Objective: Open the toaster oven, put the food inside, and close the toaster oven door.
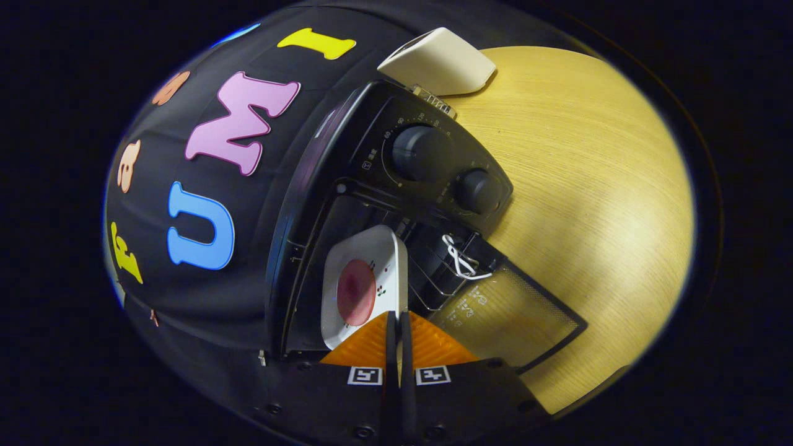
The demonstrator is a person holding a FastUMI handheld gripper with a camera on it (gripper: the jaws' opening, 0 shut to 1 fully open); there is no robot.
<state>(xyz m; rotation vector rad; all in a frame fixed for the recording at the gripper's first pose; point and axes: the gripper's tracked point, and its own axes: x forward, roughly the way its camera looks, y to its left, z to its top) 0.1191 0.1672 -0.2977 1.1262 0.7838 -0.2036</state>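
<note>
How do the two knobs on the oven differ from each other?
The upper knob looks bigger than the lower knob, though the fisheye may add to that. The upper knob has numbers printed around it; the marks around the lower knob are too faint to tell. The lower knob sits nearer the open door. Both are round, dark, and on the same panel. The gripper is shut on the plate.

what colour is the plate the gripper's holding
The plate is white with small printed marks; it carries a round pinkish-red piece of food. Gripper view.
</note>
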